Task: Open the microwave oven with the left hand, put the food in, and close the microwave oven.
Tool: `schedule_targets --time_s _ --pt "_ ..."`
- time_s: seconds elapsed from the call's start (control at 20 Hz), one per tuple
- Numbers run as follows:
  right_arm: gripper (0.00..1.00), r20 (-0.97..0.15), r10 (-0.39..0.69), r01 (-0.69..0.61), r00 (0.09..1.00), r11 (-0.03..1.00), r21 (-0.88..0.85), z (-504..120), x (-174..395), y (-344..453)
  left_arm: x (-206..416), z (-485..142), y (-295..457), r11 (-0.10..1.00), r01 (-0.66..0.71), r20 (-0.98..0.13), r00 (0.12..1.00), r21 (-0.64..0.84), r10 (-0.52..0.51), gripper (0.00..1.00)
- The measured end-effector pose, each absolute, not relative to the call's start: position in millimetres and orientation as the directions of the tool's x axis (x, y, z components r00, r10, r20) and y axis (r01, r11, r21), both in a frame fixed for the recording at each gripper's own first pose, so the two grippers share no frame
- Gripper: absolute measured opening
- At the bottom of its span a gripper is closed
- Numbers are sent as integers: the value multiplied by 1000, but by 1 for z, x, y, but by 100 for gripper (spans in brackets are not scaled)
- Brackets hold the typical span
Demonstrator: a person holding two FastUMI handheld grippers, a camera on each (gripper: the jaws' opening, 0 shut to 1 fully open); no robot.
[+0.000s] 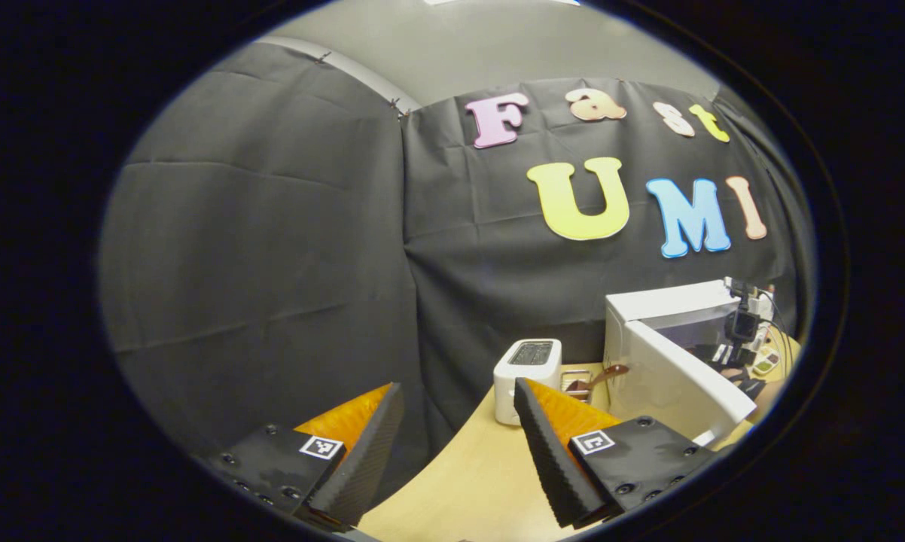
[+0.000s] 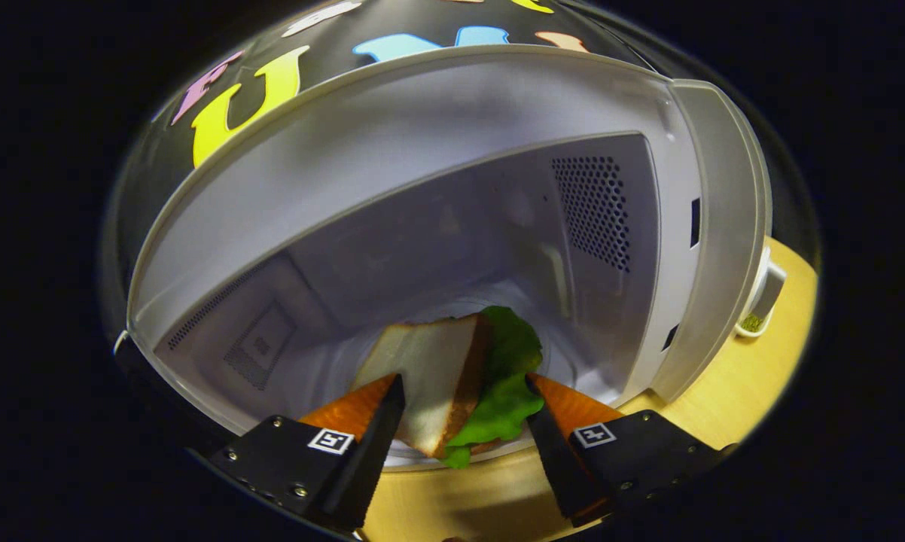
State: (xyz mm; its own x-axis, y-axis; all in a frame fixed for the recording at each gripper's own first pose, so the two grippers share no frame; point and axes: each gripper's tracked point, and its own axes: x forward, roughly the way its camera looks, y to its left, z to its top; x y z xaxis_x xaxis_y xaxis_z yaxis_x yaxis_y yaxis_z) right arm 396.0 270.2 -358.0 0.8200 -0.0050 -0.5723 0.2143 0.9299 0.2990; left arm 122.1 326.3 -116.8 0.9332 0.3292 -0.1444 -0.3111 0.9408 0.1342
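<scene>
L gripper (image 1: pixel 458 421) was held up and level, fingers spread wide apart w/ nothing between them, pointing off toward the booth wall; its pads (image 1: pixel 546 452) were clear of any contact. R gripper (image 2: pixel 464 418) was pushed forward and angled slightly down, fingers parted, one on each side of the sandwich (image 2: pixel 452 384). Whether the R pads (image 2: pixel 381 429) actually pressed on it couldn't be told, as a gap seemed to show on the R-hand side. In the left gripper view the R gripper (image 1: pixel 740 331) showed far off, small and dark, details unclear.
</scene>
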Motion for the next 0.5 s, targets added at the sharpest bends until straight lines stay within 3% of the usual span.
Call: schedule_targets --time_s 0.05,0.1,0.5 --pt "91 -567 -22 212 823 939 272 -353 394 266 121 -117 324 942 -309 -143 934 132 326 91" --pt "98 -555 -34 205 831 947 248 -346 393 261 121 -117 322 944 -304 -142 936 129 321 93" --pt "98 -445 42 45 894 982 183 -269 349 243 121 -126 290 961 -258 -139 953 104 271 90"
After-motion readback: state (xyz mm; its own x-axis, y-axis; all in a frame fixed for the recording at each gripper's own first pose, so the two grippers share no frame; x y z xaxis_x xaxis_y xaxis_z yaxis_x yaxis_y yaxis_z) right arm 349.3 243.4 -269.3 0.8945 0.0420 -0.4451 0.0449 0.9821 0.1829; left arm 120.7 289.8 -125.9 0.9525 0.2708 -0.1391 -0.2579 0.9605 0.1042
